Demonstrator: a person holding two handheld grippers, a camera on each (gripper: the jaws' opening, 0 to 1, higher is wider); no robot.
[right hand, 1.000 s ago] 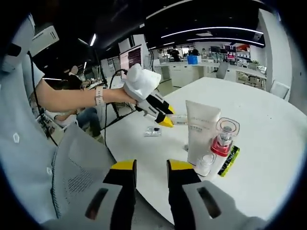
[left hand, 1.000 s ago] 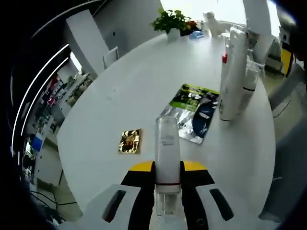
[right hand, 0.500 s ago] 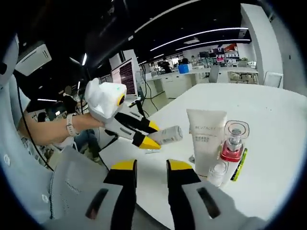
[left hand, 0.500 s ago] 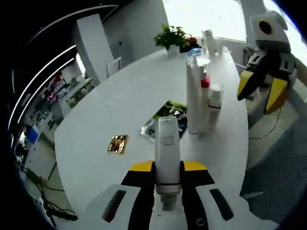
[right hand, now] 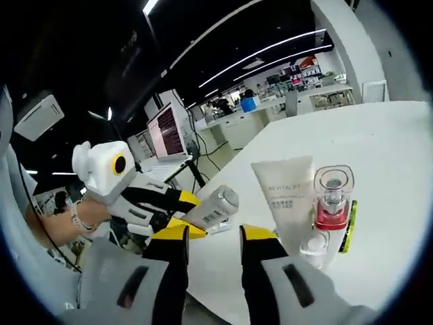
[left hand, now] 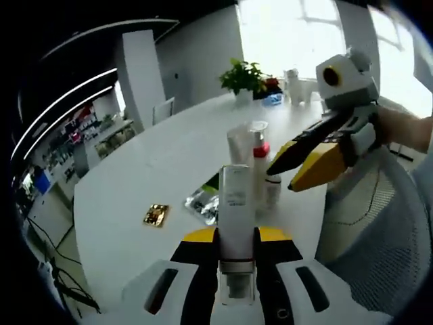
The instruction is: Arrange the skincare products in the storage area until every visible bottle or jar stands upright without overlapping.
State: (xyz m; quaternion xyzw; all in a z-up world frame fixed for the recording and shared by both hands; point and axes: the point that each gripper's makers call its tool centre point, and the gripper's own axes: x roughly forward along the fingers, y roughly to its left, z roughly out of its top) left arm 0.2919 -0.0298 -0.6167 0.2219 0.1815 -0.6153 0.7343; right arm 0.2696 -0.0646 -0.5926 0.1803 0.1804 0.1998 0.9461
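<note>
tabletop (left hand: 155, 156): It is big, white and round. I use the white tube as my landmark for every place.

white tube (right hand: 289, 203): It stands on its flat cap on the tabletop. I think it is soft and would squash if I pinch hard.

left hand-held gripper (left hand: 237, 254): Its jaws are pinched on a slim bottle, down near the bottle's bottom end. In the right gripper view I see it to the left of the white tube, up off the tabletop.

slim bottle (left hand: 235, 206): It is held in the air, lying tilted, near the white tube and not touching it. It looks hard and smooth, so I think it could slip. I think it is light. Holding it low is fine for carrying, but I judge it must be tipped upright before I set it down.

right hand-held gripper (right hand: 214, 247): Its jaws are spread and hold nothing. It hangs in front of the white tube.

red pump bottle (right hand: 331, 203): It stands just beside the white tube, maybe touching. Its clear top looks hard and easy to crack. I would take it by the body.

small white bottle (right hand: 314, 247): It stands in front of the white tube, very close. It looks light and easy to knock over.

green packet (right hand: 349, 227): It lies flat behind the red pump bottle, near the white tube.

gold packet (left hand: 155, 215): It lies flat, well apart from the white tube.
</note>
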